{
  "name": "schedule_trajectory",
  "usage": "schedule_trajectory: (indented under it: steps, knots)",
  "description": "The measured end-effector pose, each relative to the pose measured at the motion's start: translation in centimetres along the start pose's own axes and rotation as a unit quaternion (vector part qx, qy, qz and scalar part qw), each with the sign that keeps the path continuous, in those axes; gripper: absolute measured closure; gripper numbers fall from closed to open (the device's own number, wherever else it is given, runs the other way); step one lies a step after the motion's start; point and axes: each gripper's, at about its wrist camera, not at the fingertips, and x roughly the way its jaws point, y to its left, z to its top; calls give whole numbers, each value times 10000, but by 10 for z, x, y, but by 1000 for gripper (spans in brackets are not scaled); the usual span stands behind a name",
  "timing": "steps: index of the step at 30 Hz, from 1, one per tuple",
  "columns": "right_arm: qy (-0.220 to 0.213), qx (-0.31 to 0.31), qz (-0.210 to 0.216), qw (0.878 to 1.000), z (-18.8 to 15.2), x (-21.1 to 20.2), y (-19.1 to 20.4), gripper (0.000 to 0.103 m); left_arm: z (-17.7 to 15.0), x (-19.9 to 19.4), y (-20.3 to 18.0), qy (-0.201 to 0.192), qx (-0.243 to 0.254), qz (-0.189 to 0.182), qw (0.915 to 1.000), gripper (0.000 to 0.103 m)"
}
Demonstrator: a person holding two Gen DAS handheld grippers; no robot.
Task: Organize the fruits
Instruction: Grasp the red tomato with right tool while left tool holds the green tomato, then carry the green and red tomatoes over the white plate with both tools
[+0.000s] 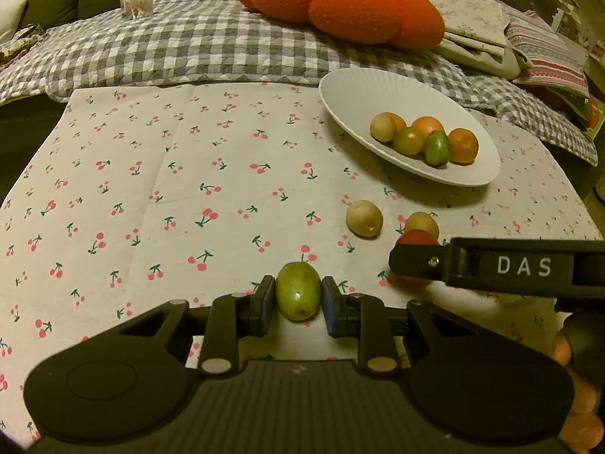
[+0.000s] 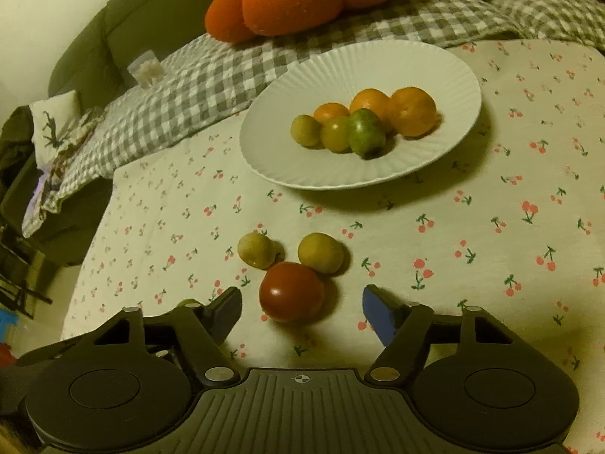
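My left gripper (image 1: 298,297) is shut on a green oval fruit (image 1: 298,295), low over the cherry-print cloth. My right gripper (image 2: 301,304) is open, its fingers either side of a red tomato (image 2: 291,292) that lies on the cloth; the finger also shows in the left wrist view (image 1: 419,261) across that tomato (image 1: 416,237). Two yellow-green fruits (image 2: 256,249) (image 2: 320,252) lie just beyond the tomato. A white ribbed plate (image 2: 446,75) farther back holds several orange and green fruits (image 2: 363,121); it also shows in the left wrist view (image 1: 351,87).
A grey checked blanket (image 1: 170,49) and an orange pumpkin-shaped cushion (image 1: 340,3) lie behind the cloth. A clear box of cotton swabs (image 1: 137,0) stands at the back left. Folded fabrics (image 1: 544,49) are piled at the back right.
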Motion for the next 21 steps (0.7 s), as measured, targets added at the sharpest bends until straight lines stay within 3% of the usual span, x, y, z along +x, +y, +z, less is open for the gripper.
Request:
schedule_trajectory:
  steps: [6,21]
  knots:
    - [22,-46,43,10000,0,2,1,67,0,1,-1,1,10,11,10000,79]
    - [-97,-254,144,9995,1,-19,12,67,10,-13,-2,-171,-101,-121,9997,79]
